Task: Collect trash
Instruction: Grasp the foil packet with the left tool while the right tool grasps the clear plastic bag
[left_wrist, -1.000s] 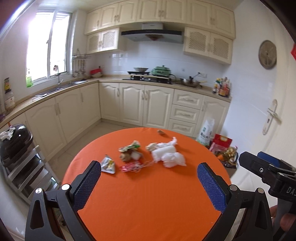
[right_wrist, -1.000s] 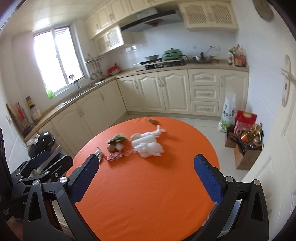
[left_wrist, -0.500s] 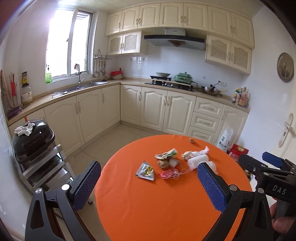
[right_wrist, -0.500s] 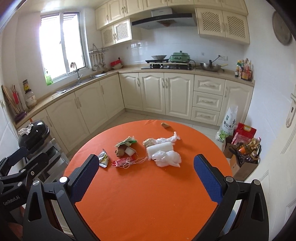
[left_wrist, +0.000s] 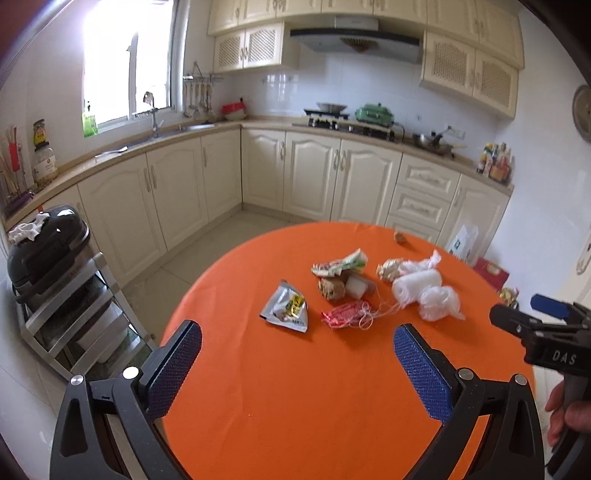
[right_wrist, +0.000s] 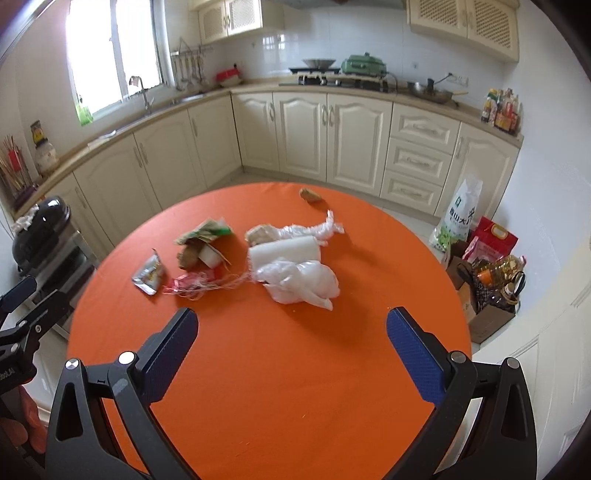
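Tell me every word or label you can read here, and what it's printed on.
"DAS": on the right gripper body, seen from the left wrist view.
White sack on the floor: large characters, too blurred to read.
Silver wrapper, counter jar, sauce bottles: print too small to read.

A kitchen with cream cabinets (left_wrist: 306, 177) running along two walls under a beige worktop (left_wrist: 155, 142). Daylight pours through a window (left_wrist: 125, 66) above the sink. White tiles back the stove (right_wrist: 332, 75), beneath a range hood (left_wrist: 354, 37). The floor (left_wrist: 207, 243) is pale tile. A metal rack (left_wrist: 70, 317) stands at left.
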